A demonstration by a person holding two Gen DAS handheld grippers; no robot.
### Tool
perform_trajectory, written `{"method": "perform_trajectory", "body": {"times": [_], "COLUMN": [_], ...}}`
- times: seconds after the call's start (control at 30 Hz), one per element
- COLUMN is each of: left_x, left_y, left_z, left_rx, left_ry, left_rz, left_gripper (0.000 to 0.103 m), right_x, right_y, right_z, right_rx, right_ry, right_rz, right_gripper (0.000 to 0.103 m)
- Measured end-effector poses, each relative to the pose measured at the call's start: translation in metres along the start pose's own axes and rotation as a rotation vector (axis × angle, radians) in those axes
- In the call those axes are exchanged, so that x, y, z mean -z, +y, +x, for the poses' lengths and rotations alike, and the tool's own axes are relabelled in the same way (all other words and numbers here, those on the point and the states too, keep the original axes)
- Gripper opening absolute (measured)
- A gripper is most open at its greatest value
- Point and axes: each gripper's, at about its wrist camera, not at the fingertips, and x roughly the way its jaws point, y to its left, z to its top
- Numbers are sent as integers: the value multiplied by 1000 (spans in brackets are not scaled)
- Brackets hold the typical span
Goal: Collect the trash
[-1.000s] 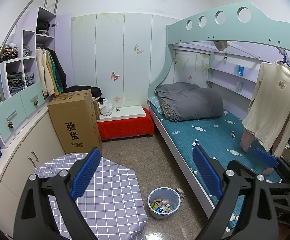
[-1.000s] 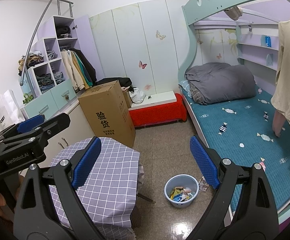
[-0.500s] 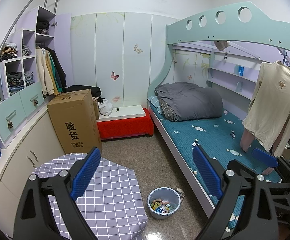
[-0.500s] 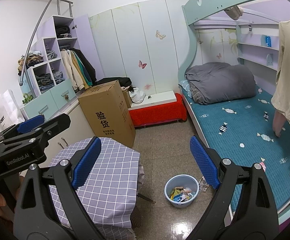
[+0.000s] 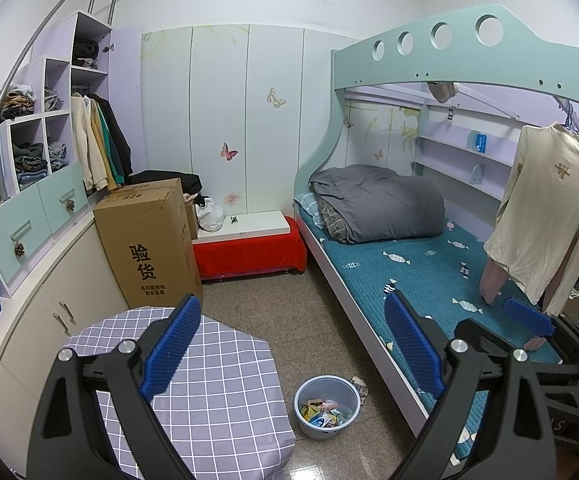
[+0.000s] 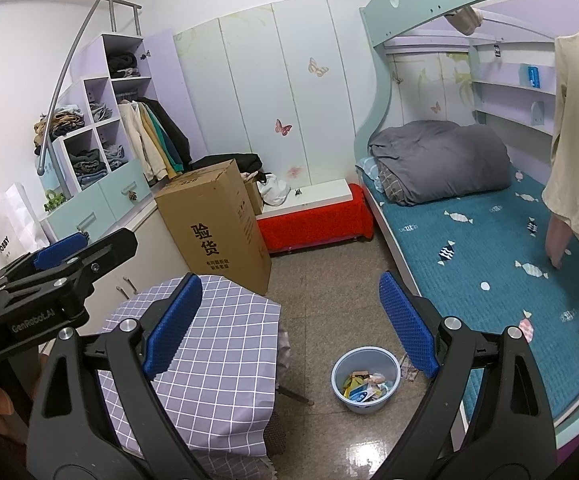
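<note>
A light blue plastic bin stands on the floor between the checked table and the bed, holding several wrappers. One scrap of wrapper lies on the floor beside it, by the bed edge. My left gripper hangs high above the floor, open, nothing between its blue pads. My right gripper is likewise open and empty, well above the bin. Each gripper shows at the edge of the other's view: the right gripper, the left gripper.
A small table with a grey checked cloth stands at the lower left. A tall cardboard box, a red-covered bench, cabinets and a bunk bed ring the floor. A cream shirt hangs over the bed.
</note>
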Motion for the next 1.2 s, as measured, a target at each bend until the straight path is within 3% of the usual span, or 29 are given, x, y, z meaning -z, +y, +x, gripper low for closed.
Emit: {"method": "perform_trajectory", "body": {"times": [1.2], "left_x": [7], "left_y": [8], "left_z": [11], "left_rx": [-8], "left_ry": [12], "left_rz": [-17], "left_gripper": [91], "right_x": [1], "right_y": [9], "right_z": [17], "right_rx": [-9], "right_ry": [33], "right_rz": [0], "right_gripper": [89]}}
